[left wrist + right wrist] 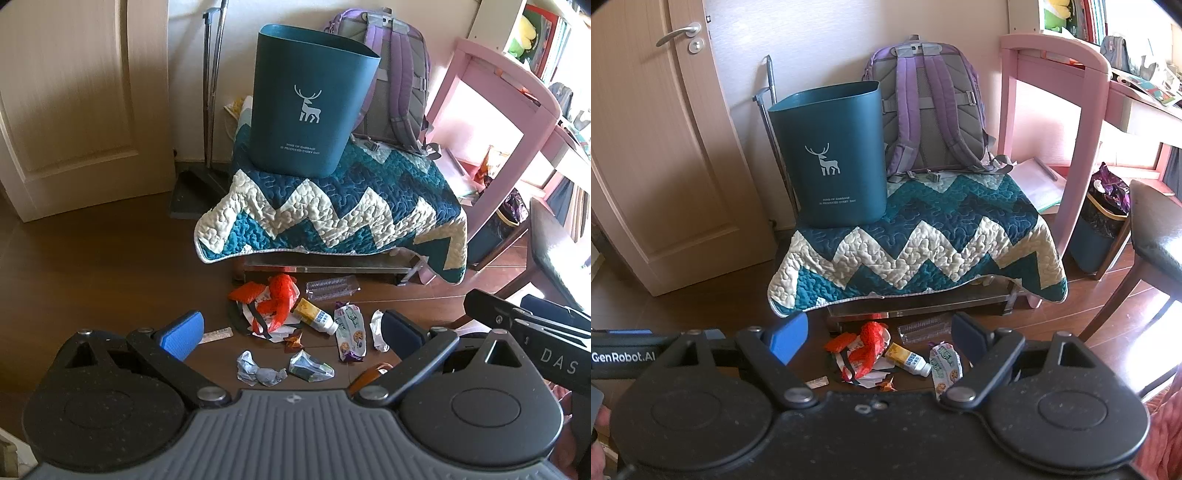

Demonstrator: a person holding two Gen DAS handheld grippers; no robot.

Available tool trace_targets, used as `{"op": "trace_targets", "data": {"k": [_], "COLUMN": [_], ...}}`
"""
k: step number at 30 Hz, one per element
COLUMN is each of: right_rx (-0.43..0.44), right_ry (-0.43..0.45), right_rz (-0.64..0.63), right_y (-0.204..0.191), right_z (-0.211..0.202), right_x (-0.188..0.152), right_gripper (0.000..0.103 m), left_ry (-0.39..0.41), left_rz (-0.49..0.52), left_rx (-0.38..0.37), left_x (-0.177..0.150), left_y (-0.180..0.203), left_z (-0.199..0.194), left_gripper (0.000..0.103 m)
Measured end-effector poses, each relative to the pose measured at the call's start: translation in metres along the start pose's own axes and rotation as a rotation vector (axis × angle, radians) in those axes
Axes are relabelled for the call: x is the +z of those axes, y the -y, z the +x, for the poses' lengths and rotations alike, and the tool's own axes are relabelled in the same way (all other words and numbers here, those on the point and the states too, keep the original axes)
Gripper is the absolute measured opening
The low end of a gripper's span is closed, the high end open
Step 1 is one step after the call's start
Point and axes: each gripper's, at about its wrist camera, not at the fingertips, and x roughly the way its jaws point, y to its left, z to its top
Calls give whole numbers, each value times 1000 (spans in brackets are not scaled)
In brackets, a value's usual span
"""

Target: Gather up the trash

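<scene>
A dark teal bin with a deer print [308, 99] [831, 155] stands upright on a quilt-covered low table [332, 214] [916, 243]. On the floor in front lies trash: a red net bag [275, 301] [866, 347], a small yellow bottle [316, 315] [908, 358], a cookie wrapper [349, 332] [945, 365], a clear plastic tray [332, 287] [925, 326], crumpled foil [258, 371] and a green wrapper [310, 365]. My left gripper [291, 330] hangs open above the pile, holding nothing. My right gripper [881, 338] is open too, higher up.
A purple backpack [391, 74] [931, 110] leans against the wall behind the bin. A door [81, 92] is at the left, with a dustpan and broom [207, 147] beside it. A pink desk [1071, 110], a second lined bin [1100, 221] and a chair [1152, 236] stand right.
</scene>
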Motion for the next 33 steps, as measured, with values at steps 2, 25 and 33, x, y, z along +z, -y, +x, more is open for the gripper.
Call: {"op": "trace_targets", "data": {"k": [2,25,33], "right_rx": [2,109,116], "right_ry": [-1,-87,-171], "right_rz": [1,-110,-97], "right_y": [-1,-3,-14], "right_z": [0,188,309], "right_x": [0,31,26], "right_gripper": [85,85,85], "left_ry": [1,71,-56], "left_rz": [0,193,246], "left_rx": [0,66,52], "left_x": [0,91,96], "left_y": [0,-101,-137], "left_z": [0,160,285], "left_gripper": [103,103,103]}}
